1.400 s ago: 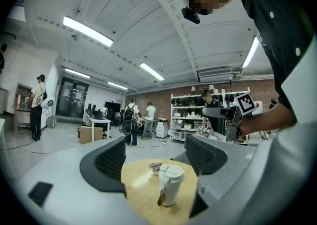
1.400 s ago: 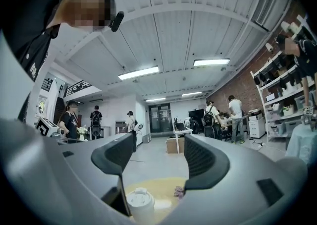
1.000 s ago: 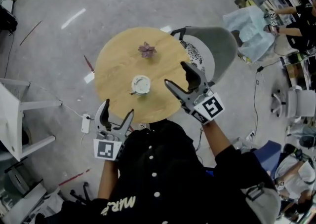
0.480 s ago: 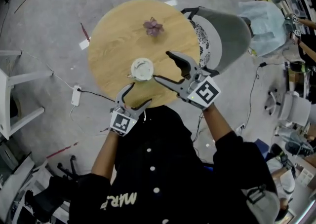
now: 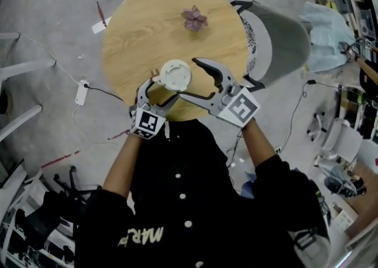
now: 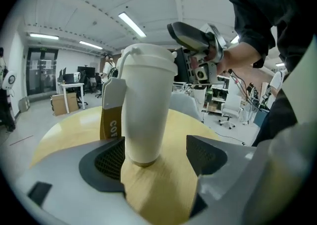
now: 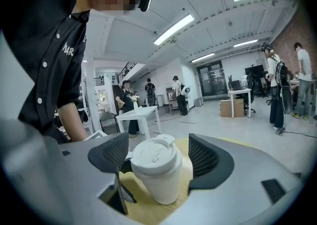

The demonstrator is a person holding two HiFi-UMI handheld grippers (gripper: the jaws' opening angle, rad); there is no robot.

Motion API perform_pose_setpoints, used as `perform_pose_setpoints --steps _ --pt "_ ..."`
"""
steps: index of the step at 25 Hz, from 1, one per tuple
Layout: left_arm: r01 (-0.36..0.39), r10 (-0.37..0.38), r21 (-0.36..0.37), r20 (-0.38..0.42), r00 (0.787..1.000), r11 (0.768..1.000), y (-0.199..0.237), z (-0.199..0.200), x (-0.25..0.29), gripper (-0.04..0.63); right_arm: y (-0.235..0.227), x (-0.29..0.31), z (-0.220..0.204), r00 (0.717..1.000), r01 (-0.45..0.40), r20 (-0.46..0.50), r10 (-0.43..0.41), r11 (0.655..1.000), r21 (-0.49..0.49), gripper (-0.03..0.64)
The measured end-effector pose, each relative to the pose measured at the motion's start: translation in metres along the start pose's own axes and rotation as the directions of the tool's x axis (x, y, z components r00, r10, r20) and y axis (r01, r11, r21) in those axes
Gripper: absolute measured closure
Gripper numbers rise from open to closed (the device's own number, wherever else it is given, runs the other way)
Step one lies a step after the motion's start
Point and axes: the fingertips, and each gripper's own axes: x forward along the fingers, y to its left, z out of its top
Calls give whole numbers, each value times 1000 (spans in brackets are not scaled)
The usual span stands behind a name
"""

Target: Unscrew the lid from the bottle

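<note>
A tall white bottle (image 5: 175, 74) with a white lid stands near the front edge of the round wooden table (image 5: 136, 30). My left gripper (image 5: 159, 91) is open around the bottle's base. In the left gripper view the body (image 6: 146, 110) stands close to the left pad, with a clear gap to the right pad. My right gripper (image 5: 189, 77) is level with the lid (image 7: 154, 154), which sits between the jaws with a gap on each side. Those jaws have just been opening. A brown tag (image 6: 111, 110) hangs at the bottle's side.
A small purple plant (image 5: 194, 18) sits at the far side of the table. A grey chair (image 5: 277, 36) stands right of the table. A power strip and cable (image 5: 81, 91) lie on the floor at the left. People and desks stand far off.
Both grippers have come down and forward from the table's front edge to the bottle. The left now brackets its base and the right its lid.
</note>
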Motion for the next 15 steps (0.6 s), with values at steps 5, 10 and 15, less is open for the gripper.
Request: perform_pose_setpoints --steps 5,10,15 --pt "-33 34 48 -2 999 998 21 -4 15 225 2 11 -7 999 -27 -31 27 1000 1 235" --pt "-15 11 148 30 999 989 21 -1 34 202 3 20 -13 998 -51 -46 52 998 20 218" --pt "-21 10 157 74 997 987 25 5 52 190 2 24 -20 997 -49 -63 51 998 31 204"
